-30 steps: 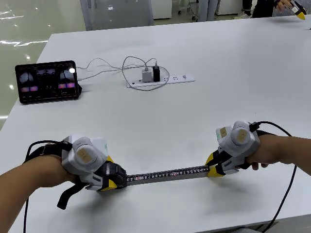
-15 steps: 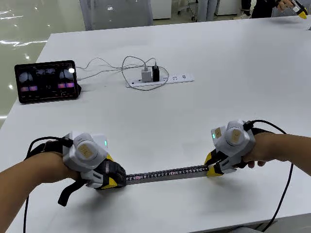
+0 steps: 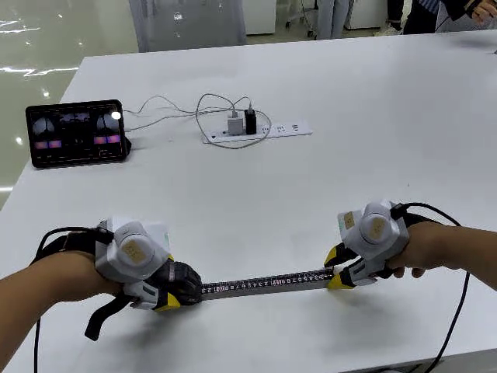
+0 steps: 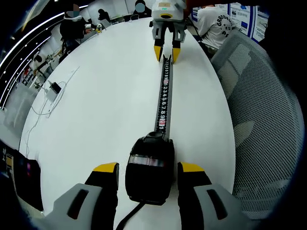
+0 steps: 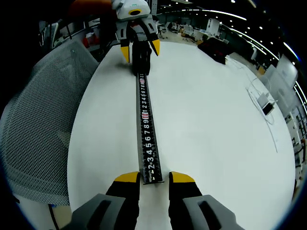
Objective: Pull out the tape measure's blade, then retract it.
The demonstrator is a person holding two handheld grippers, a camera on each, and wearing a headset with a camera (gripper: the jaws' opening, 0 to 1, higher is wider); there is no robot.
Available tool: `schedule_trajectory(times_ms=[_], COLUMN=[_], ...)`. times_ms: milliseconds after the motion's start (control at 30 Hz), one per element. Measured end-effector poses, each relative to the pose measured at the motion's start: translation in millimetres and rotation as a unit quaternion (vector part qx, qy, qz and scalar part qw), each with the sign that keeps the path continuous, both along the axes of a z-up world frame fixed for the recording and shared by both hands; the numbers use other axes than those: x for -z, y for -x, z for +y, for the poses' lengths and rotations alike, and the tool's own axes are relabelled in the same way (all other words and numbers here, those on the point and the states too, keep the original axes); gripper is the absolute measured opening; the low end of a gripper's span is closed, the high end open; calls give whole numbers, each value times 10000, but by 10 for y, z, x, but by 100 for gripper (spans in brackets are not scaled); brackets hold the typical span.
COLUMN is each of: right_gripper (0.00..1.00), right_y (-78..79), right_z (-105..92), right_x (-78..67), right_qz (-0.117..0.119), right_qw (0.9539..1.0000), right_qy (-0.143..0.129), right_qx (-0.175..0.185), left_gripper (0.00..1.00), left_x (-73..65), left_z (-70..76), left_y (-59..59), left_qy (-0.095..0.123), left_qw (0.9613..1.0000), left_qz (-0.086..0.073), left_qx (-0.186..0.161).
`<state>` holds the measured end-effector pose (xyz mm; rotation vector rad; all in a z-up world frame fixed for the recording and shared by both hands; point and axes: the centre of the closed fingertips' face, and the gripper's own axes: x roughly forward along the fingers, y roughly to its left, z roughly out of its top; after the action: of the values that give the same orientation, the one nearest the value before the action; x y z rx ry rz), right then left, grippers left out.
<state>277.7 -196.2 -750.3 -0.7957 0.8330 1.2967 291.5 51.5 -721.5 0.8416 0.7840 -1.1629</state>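
Pull-out done: blade (image 3: 268,281) out from case (image 3: 184,281); left gripper (image 4: 148,167) closed round case, right gripper (image 5: 154,178) narrow, apparently pinching blade's far end. Retraction pending.

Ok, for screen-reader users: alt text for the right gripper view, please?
An extended tape measure blade runs across the white table from between the jaws of the right gripper to its black case, held by the left gripper at the far end.
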Motion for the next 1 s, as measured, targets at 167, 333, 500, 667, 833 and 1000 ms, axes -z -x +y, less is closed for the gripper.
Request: schedule_trajectory(times_ms=[167,333,500,667,833,1000], right_gripper=[25,32,37,43,48,54], right_y=[24,75,78,134,177,94], right_z=[4,-42,-63,-80,-108,-110], right_x=[-16,2,-15,8,1,-97], right_qz=[13,158,155,199,196,42], right_qw=[10000,9997,9998,9998,9996,9974], right_qy=[41,160,130,92,-11,-327], right_qx=[-66,-115,-89,23,188,648], left_gripper=[49,59,65,70,77,85], left_x=[-63,-75,-25,-17,-88,-159], left_z=[23,-12,79,149,153,145], left_y=[-3,204,268,222,155,111], left_qy=[153,421,306,360,611,968], left_qw=[9998,9980,9978,9977,9961,9908], left_qz=[21,398,513,577,488,466], left_qx=[-82,257,284,-55,-400,-825])
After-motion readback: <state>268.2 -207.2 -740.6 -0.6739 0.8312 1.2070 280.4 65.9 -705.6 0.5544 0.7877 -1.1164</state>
